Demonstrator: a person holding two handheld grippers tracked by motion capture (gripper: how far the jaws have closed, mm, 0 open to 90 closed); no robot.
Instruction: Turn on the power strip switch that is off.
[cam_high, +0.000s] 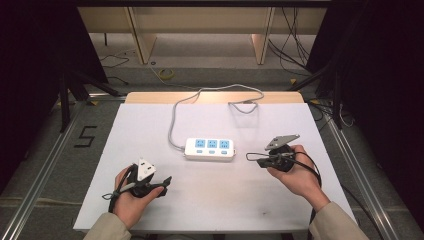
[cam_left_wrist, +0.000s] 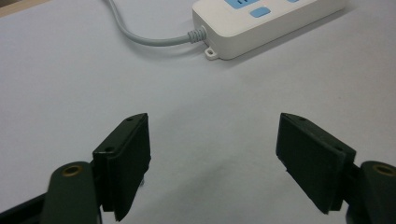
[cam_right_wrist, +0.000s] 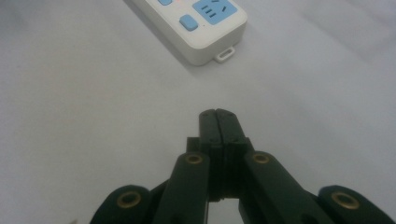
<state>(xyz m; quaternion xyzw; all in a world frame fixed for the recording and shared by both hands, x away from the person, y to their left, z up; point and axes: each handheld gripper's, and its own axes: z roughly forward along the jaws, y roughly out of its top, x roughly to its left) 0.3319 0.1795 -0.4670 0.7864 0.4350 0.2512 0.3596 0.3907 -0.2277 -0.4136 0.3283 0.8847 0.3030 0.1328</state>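
High view: a white power strip (cam_high: 210, 149) with three blue sockets is seen lying flat near the middle of the white table (cam_high: 150, 125), well apart from every edge. Its long axis is laid across the table, parallel to the near edge. From its left end a grey cable (cam_high: 173, 122) is led toward the far edge, where it is looped back to the right.

The left gripper (cam_high: 167, 181) is held near the near left corner, in the person's left hand (cam_high: 131, 200), with its tips pointed to the right and a little toward the strip. The strip lies up and to the right of it, clearly apart. In the left gripper view the jaws are seen spread wide with only bare table between the pads (cam_left_wrist: 130, 156); the cable end of the power strip (cam_left_wrist: 261, 25) is seen ahead, beyond the tips and untouched.

The right gripper (cam_high: 248, 156) is held by the right hand (cam_high: 295, 175) just beside the strip's right end, its tips aimed left at that end, a small gap being left. In the right gripper view the fingers (cam_right_wrist: 219, 123) are pressed together with nothing between them, and the strip's mounting tab (cam_right_wrist: 225, 55) is seen ahead of the tips, not touched.
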